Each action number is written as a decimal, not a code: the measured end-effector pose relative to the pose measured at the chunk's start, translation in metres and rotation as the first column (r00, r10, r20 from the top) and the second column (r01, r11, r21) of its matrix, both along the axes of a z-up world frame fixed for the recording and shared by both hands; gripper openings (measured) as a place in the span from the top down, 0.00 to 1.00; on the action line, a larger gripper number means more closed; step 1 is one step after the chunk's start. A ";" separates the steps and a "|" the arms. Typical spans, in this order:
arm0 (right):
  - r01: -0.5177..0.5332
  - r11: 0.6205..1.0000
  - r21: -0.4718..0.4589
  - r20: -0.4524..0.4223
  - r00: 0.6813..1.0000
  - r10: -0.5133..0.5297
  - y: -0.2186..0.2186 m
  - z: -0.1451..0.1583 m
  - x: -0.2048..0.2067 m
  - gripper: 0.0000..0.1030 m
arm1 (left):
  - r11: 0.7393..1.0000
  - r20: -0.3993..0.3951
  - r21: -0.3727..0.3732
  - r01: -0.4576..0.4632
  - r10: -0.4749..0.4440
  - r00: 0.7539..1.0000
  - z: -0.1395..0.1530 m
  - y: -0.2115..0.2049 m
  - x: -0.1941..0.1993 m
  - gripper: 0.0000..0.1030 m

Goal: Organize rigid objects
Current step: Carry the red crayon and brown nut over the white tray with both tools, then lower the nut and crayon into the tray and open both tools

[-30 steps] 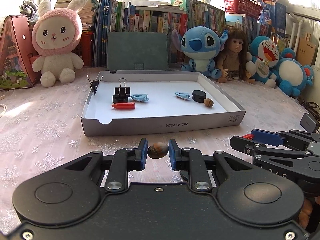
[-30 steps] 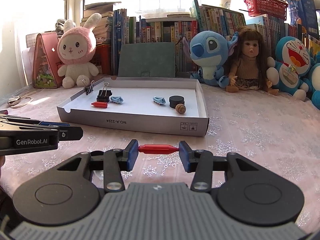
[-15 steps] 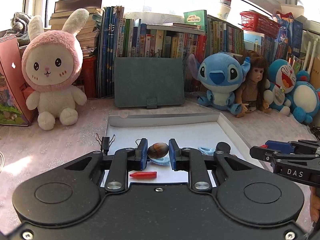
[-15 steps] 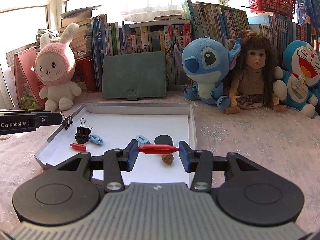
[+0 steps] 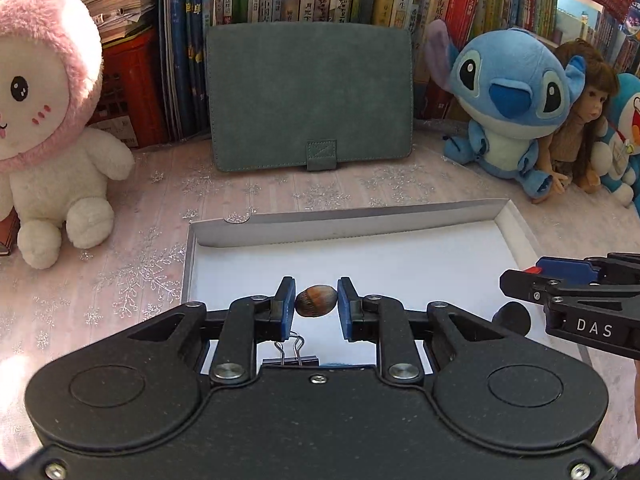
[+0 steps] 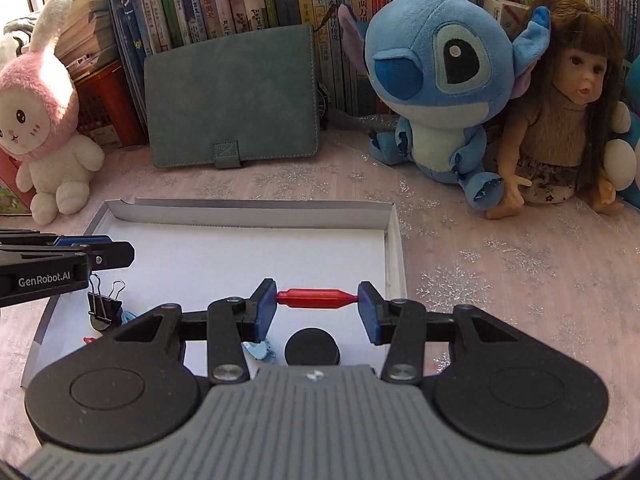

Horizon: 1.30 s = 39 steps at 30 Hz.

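My left gripper (image 5: 316, 306) is shut on a brown acorn (image 5: 316, 300) and holds it above the white cardboard tray (image 5: 400, 256). My right gripper (image 6: 318, 300) is shut on a red peg (image 6: 316, 299), gripped end to end, above the same tray (image 6: 248, 256). In the tray lie a black binder clip (image 6: 103, 304), a black round cap (image 6: 312, 346), a light blue clip (image 6: 260, 350) and a second red piece (image 6: 89, 339). A binder clip (image 5: 290, 354) shows under my left gripper. The right gripper (image 5: 576, 292) shows at the right of the left wrist view.
A pink bunny plush (image 5: 44, 120) sits at left, a green wallet case (image 5: 312, 96) leans on the books behind the tray, and a Stitch plush (image 6: 436, 80) and a doll (image 6: 568, 120) sit at right on the snowflake tablecloth (image 6: 500, 280).
Both grippers moved forward and now hang over the tray, still holding their objects. The tray and the toys behind it look closer.
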State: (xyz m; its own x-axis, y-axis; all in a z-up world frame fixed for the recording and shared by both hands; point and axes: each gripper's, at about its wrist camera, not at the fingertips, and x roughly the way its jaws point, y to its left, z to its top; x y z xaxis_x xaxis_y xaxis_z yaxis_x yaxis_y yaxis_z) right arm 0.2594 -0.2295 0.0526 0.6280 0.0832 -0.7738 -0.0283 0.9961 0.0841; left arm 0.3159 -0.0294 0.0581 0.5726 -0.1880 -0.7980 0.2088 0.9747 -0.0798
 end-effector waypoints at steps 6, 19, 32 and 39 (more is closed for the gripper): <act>-0.011 1.000 -0.013 -0.023 1.000 0.010 0.011 -0.010 0.008 0.51 | 0.999 -0.015 0.037 -0.006 0.007 1.000 -0.014 0.000 0.002 0.79; -0.040 0.998 -0.056 -0.067 0.997 0.036 0.023 -0.024 0.014 0.51 | 0.998 -0.032 0.060 -0.019 0.021 0.999 -0.023 0.003 0.004 0.79; -0.049 0.996 -0.069 -0.075 0.996 0.043 0.025 -0.028 0.015 0.49 | 0.998 -0.034 0.062 -0.019 0.021 0.999 -0.028 -0.001 0.004 0.79; -0.043 0.998 -0.054 -0.063 0.997 0.040 0.022 -0.026 0.014 0.40 | 0.998 -0.014 0.056 -0.031 0.031 0.999 -0.021 0.003 0.002 0.73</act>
